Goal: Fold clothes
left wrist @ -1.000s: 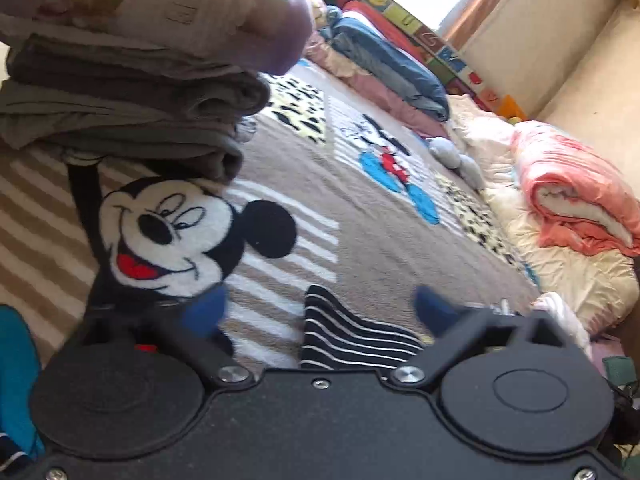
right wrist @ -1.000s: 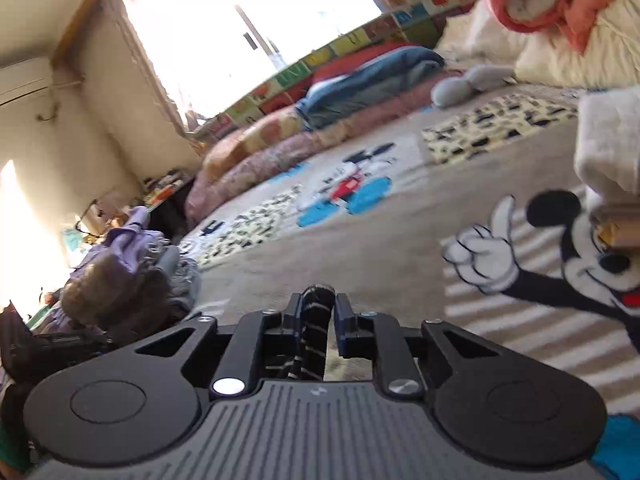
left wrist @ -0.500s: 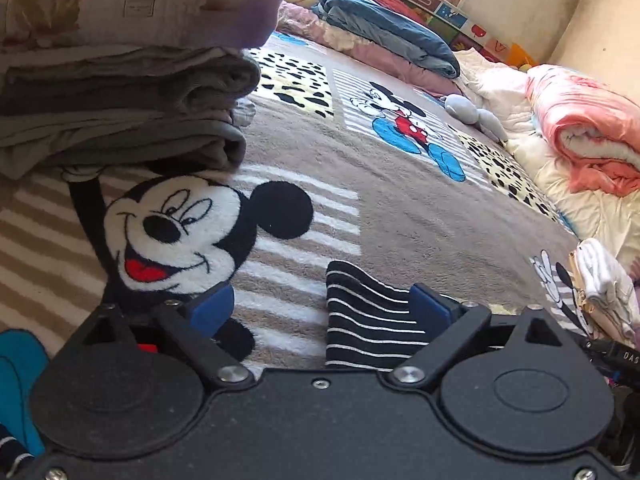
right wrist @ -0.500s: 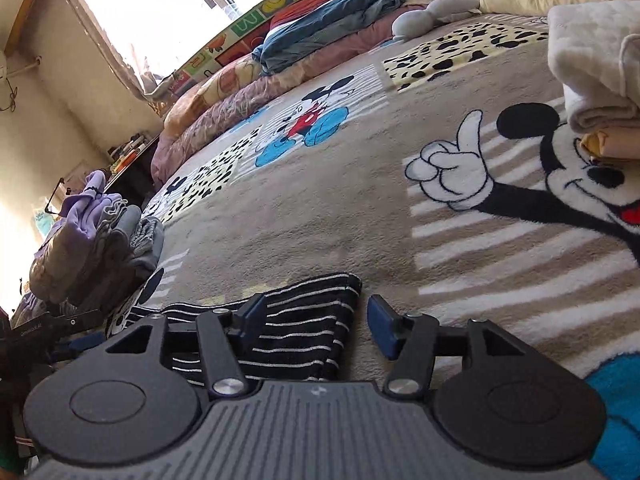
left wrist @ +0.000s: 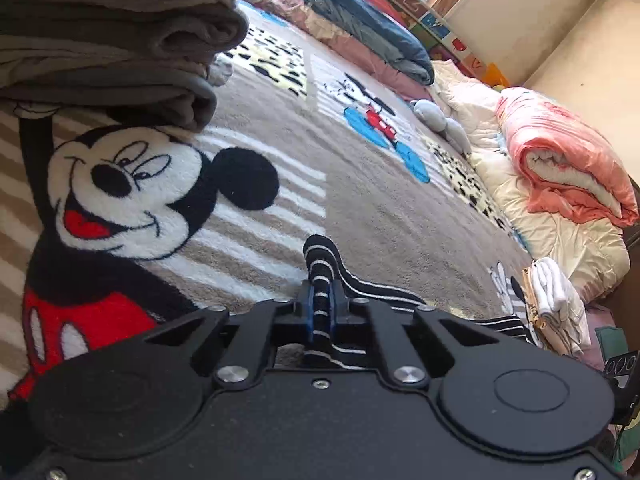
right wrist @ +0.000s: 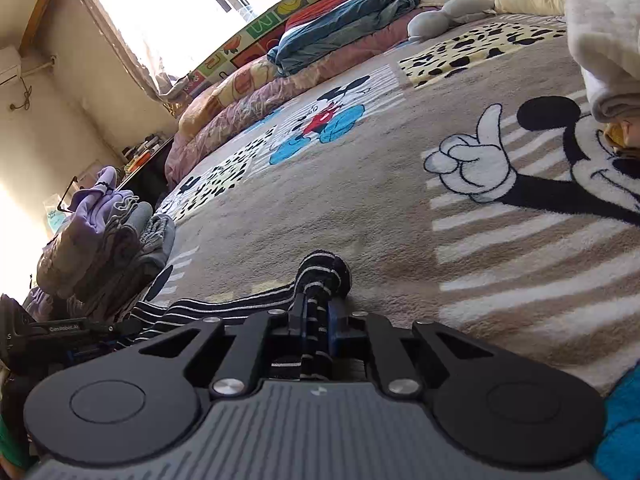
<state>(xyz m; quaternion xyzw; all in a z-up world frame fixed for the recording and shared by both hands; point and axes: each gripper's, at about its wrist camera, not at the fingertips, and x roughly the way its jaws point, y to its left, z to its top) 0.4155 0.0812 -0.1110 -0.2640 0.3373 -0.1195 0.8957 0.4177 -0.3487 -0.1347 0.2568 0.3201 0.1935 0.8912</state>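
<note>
A black garment with thin white stripes [left wrist: 384,289] lies low on the Mickey Mouse blanket [left wrist: 280,148]. My left gripper [left wrist: 320,298] is closing tight on a bunched fold of one end, with striped cloth pinched between its blue pads. In the right wrist view the same striped garment [right wrist: 224,306] stretches leftward across the blanket. My right gripper [right wrist: 318,310] is closing on the other end, and a rolled bulge of cloth pokes out past its fingertips. The left gripper's body [right wrist: 60,332] shows at the far left of that view.
A stack of folded grey and purple clothes [left wrist: 120,60] sits close on the left, seen too as the grey stack [right wrist: 100,240]. Folded white clothes [left wrist: 556,300] lie at the right. A pink quilt [left wrist: 560,160] and rolled bedding [right wrist: 344,20] line the far edges.
Both grippers went from open beside the flat striped garment to clamped on it, and the cloth is now bunched up between each pair of pads. The right gripper sank slightly.
</note>
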